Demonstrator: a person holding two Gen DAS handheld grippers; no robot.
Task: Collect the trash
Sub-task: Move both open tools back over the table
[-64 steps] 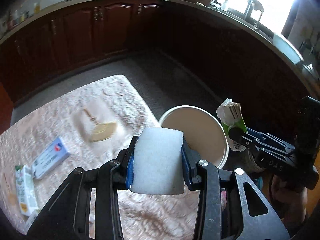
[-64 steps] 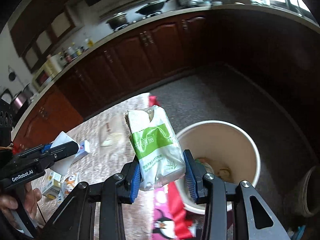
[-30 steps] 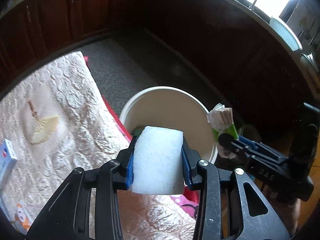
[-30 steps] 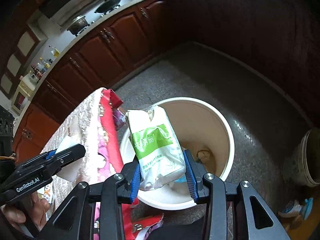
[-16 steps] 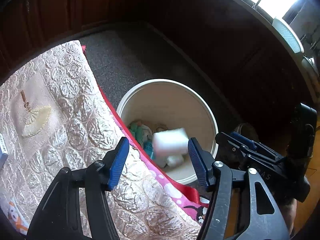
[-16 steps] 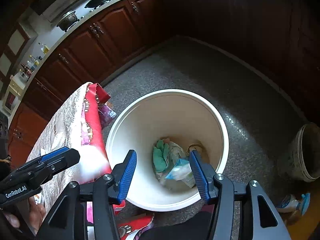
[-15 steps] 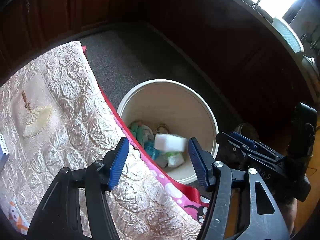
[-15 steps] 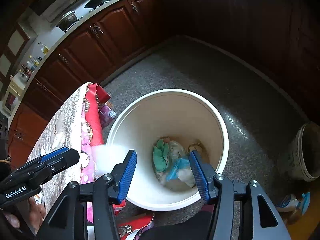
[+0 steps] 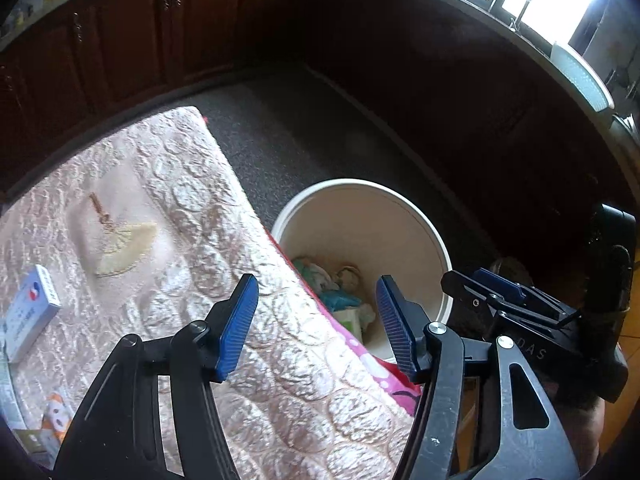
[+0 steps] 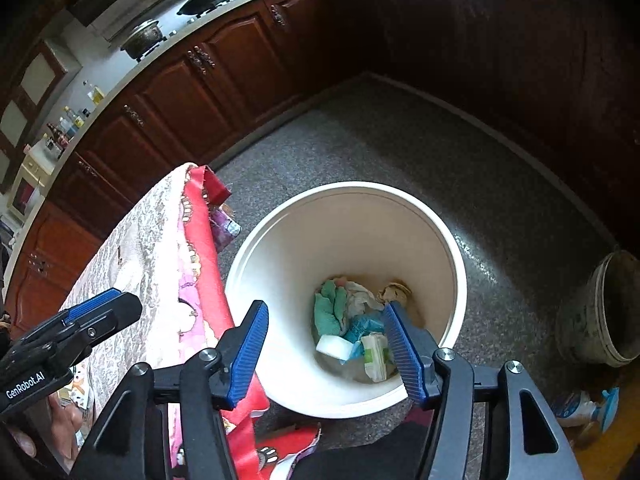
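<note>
Above the white bin (image 10: 448,248), the right gripper (image 10: 326,350) and left gripper (image 9: 316,320) both hung with jaws just opened, nothing between them. The sponge (image 10: 334,347) and tissue pack (image 10: 376,356) lay inside. Next, swing back to the worktop (image 9: 168,184) for the blue-white box (image 9: 28,312), clearing the rim.

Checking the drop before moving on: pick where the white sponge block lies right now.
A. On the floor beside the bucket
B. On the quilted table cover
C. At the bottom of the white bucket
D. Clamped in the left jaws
C: in the right wrist view the white sponge block lies among the trash at the bottom of the white bucket, beside the green-and-white tissue pack.
</note>
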